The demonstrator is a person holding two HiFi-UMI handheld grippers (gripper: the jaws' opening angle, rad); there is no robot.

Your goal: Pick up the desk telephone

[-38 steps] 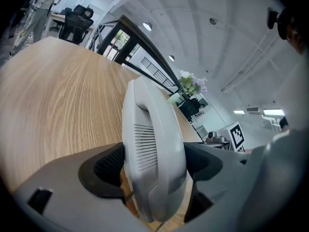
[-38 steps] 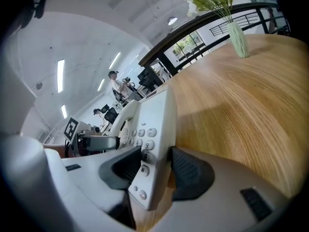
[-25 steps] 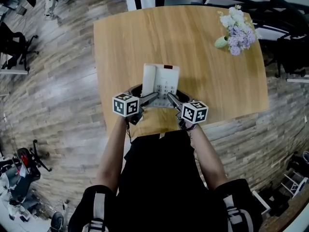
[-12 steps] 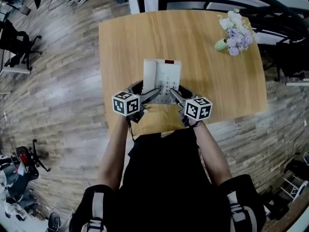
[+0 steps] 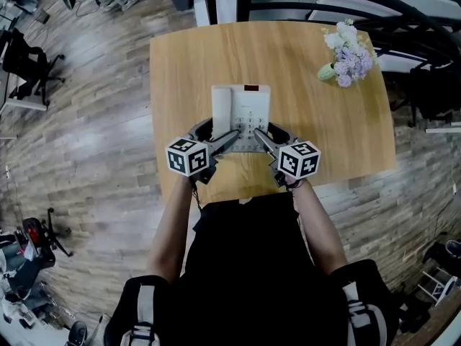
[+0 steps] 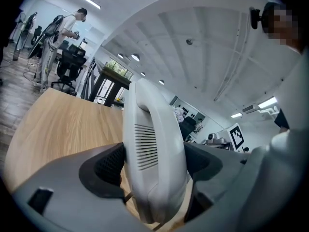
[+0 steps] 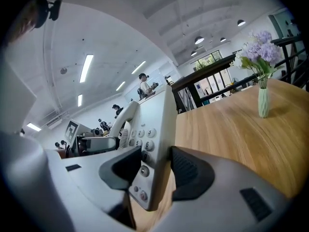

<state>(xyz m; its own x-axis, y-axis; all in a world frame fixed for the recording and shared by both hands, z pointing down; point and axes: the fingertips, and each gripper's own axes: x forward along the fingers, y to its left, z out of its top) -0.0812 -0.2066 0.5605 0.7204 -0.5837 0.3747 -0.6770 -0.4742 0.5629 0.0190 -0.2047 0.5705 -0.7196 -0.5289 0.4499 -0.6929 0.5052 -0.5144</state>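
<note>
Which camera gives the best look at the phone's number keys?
The right gripper view: the number keys are close, with digits readable. The head view shows them small from above. The left gripper view shows only the handset, no keys.

left claw [image 5: 216, 131]: clamped on telephone [image 5: 242, 110] | right claw [image 5: 271, 132]: clamped on telephone | both tilted slightly down

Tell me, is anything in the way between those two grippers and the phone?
Nothing visible. Both are clamped on the phone: the left gripper on the side with the handset, the right gripper on the edge by the keypad. The vase of flowers stands far off at the corner of the table.
</note>
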